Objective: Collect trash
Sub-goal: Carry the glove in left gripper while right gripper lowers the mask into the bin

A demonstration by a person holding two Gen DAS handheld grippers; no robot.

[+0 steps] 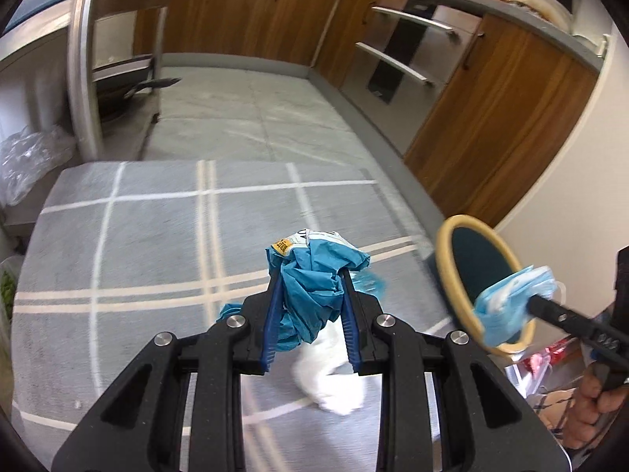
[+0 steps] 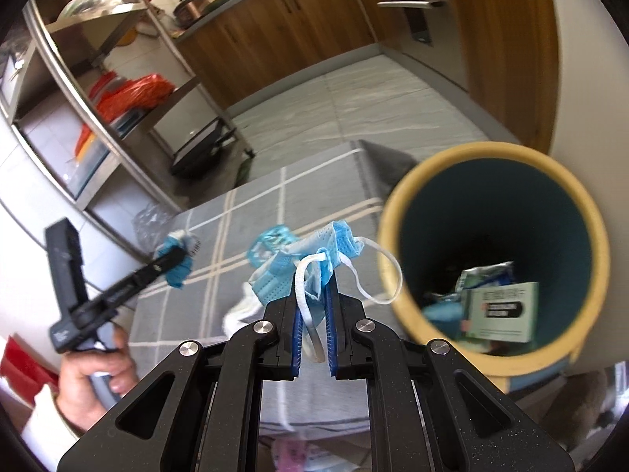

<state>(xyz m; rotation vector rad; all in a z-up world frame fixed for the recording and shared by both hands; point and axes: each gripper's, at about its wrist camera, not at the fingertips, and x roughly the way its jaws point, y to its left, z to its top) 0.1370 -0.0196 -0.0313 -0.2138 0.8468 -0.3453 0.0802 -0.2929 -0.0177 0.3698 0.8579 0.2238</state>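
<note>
Left wrist view: the left tool (image 1: 310,275) is clamped on a crumpled teal wrapper (image 1: 310,295), held above the grey checked mat (image 1: 137,236), with something white (image 1: 334,373), blurred, lying on the mat below. Over in the right wrist view, the right tool (image 2: 314,287) pinches a light blue face mask (image 2: 306,259), one ear loop dangling toward the yellow-rimmed bin (image 2: 397,204) just beside it. Inside the bin sit a green carton (image 2: 499,310) and other scraps. The mask hangs outside the rim.
</note>
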